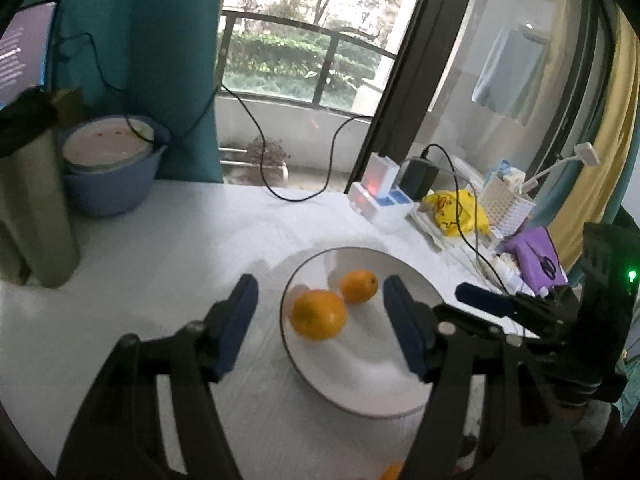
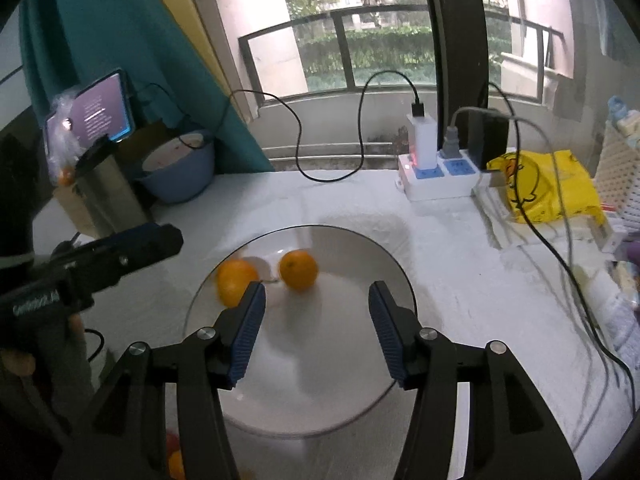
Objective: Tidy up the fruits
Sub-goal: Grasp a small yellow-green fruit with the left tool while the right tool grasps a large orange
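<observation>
While both grippers hang over the white table (image 1: 160, 240), two oranges sit side by side on a round white plate (image 1: 400, 376) with a dark rim. In the left wrist view the nearer orange (image 1: 319, 314) is almost touching the farther orange (image 1: 359, 286), both toward the plate's far left part. The left gripper (image 1: 320, 324) has its jaws released and spread, the blue-padded fingers (image 1: 236, 324) standing on either side of the nearer orange without pressing on it; nothing is clamped. The right gripper (image 2: 314, 330) likewise has its jaws released and empty, poised above the bare middle of the plate, with the two oranges beyond its tips. In the right wrist view the left-hand orange (image 2: 234, 282) is blurred and partly hidden behind the left blue pad.

Farther back, a blue basin (image 1: 108, 192) holding a stack of dishes stands at the table's left rear, beside a teal curtain (image 1: 160, 60). A white power strip (image 2: 432, 176) with plugged-in chargers lies at the right rear, black cables trailing from it across the table. Next to it lies a yellow bag (image 2: 552, 188) printed with a duck. A phone (image 2: 100, 114) with a lit screen stands propped at the left. Beyond the window is a balcony railing (image 2: 360, 40) and greenery.
</observation>
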